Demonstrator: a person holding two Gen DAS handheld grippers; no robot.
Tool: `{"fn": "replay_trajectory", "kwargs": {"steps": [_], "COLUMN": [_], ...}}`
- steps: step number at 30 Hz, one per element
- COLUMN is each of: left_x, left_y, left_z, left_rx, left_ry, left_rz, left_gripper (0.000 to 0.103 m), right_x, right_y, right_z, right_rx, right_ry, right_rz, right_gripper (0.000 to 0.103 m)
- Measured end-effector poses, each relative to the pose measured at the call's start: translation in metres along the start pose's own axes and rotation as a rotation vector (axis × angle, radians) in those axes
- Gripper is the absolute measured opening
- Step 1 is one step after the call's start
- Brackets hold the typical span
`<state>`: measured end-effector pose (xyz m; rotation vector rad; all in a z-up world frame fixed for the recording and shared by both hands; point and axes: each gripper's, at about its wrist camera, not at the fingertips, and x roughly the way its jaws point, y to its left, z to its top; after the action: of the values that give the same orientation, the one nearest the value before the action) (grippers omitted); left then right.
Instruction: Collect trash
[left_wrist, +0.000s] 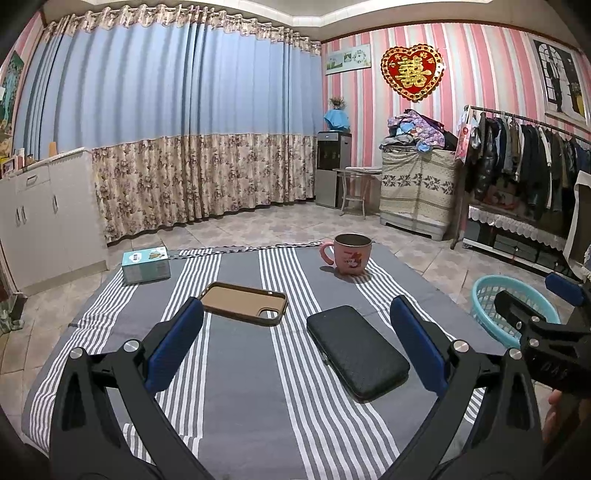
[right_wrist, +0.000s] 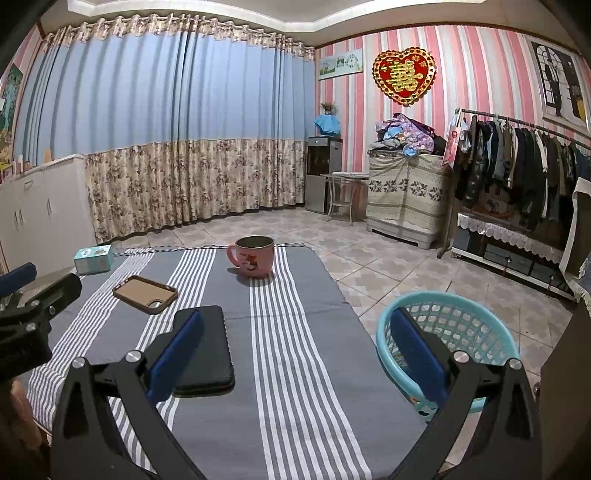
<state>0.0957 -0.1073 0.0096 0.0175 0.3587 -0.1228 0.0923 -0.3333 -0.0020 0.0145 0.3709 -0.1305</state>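
On the grey striped cloth (left_wrist: 240, 369) lie a brown phone case (left_wrist: 243, 302) (right_wrist: 144, 294), a black wallet (left_wrist: 357, 350) (right_wrist: 207, 349), a pink mug (left_wrist: 349, 254) (right_wrist: 253, 260) and a small teal box (left_wrist: 146, 265) (right_wrist: 92, 259). A turquoise basket (right_wrist: 448, 341) (left_wrist: 511, 310) stands on the floor to the right of the cloth. My left gripper (left_wrist: 295, 338) hovers open over the cloth's near half, between the case and the wallet. Open as well, my right gripper (right_wrist: 295, 347) hangs above the cloth's right edge, the wallet behind its left finger, the basket behind its right one. Both hold nothing.
White cabinets (left_wrist: 40, 218) line the left wall, with floor-length curtains (left_wrist: 184, 147) behind. A water dispenser (left_wrist: 332, 168), a stool (left_wrist: 356, 192), a covered chest (left_wrist: 419, 192) and a clothes rack (left_wrist: 524, 162) stand along the right. Tiled floor (right_wrist: 406, 266) surrounds the cloth.
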Motion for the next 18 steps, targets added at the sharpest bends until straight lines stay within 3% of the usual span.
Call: {"fn": "replay_trajectory", "kwargs": {"steps": [18], "left_x": [-0.0023], "left_y": [-0.0021], "left_z": [0.0010], "left_rx": [0.004], "left_ry": [-0.003], "left_rz": [0.003], "left_gripper": [0.098], "right_x": [-0.0005], "right_y": [0.0004], "right_z": [-0.0004], "right_rx": [-0.004], "right_ry": [-0.003], "right_rz": [-0.007], "right_gripper": [0.098]}}
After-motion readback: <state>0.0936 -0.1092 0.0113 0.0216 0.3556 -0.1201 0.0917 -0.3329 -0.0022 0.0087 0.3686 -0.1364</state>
